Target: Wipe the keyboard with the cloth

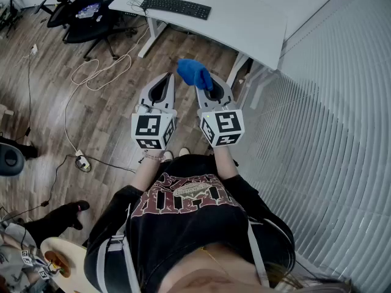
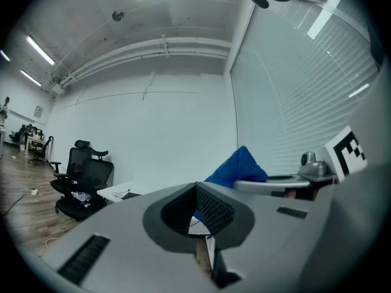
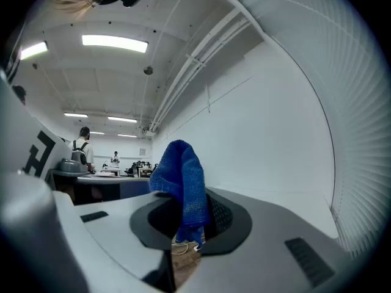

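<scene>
Right gripper view: the jaws of the right gripper (image 3: 183,194) are closed on a blue cloth (image 3: 179,174). It is pinched at the tips, bunched above them, with a short tail hanging below.
Left gripper view: the jaws of the left gripper (image 2: 197,188) are together with nothing between them. The cloth shows just to this gripper's right.
Head view, grippers: the two are held side by side in front of the person's chest, near each other but apart, tips pointing forward. They hang over the wooden floor (image 1: 110,102), not over any work surface.
Table: the white table (image 1: 256,23) stands ahead, well apart from both sets of jaws, with open floor between.
Keyboard: the black keyboard (image 1: 176,6) lies flat on the table's far left part, near its left edge. It is untouched and nothing rests on it.
Long axis: it runs across the line of reach, left to right, with its right end slightly nearer the person.
Direction from jaws: forward and slightly left of the cloth. The left gripper lines up more with the keyboard's middle, the right with its right end.
Nearer hand: roughly equal. The right carries the cloth, so the wiping falls to it.
Judgement: wiping has not begun. The coming move is probably a walk or long reach forward, with strokes then running along the keyboard's length.
</scene>
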Demonstrator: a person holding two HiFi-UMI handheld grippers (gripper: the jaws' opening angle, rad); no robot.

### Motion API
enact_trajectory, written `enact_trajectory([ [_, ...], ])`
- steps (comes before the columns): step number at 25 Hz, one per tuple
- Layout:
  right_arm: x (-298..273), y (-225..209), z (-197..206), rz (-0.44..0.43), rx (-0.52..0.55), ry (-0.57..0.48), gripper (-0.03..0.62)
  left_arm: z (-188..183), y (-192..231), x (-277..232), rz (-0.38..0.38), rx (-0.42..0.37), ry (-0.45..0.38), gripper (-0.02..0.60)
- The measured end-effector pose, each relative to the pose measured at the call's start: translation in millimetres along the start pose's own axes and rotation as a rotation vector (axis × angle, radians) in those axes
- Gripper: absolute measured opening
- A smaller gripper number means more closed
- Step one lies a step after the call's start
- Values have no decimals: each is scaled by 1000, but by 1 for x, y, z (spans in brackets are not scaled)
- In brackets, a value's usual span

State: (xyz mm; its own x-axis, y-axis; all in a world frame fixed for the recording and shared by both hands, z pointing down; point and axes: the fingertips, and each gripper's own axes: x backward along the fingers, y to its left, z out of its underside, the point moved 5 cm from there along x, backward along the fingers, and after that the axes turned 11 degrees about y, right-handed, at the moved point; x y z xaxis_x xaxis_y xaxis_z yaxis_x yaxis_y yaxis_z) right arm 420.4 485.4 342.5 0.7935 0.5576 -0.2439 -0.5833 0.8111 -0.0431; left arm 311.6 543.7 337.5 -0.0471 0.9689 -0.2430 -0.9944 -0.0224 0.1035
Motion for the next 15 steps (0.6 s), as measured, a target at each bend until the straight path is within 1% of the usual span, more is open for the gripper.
enact_trajectory([
  [9, 3, -27, 4, 1, -23, -1, 64, 6, -15, -22, 11, 21, 20, 34],
  [15, -4, -40, 9, 8, -39, 3, 64, 12, -12, -36, -2, 31, 45, 34],
])
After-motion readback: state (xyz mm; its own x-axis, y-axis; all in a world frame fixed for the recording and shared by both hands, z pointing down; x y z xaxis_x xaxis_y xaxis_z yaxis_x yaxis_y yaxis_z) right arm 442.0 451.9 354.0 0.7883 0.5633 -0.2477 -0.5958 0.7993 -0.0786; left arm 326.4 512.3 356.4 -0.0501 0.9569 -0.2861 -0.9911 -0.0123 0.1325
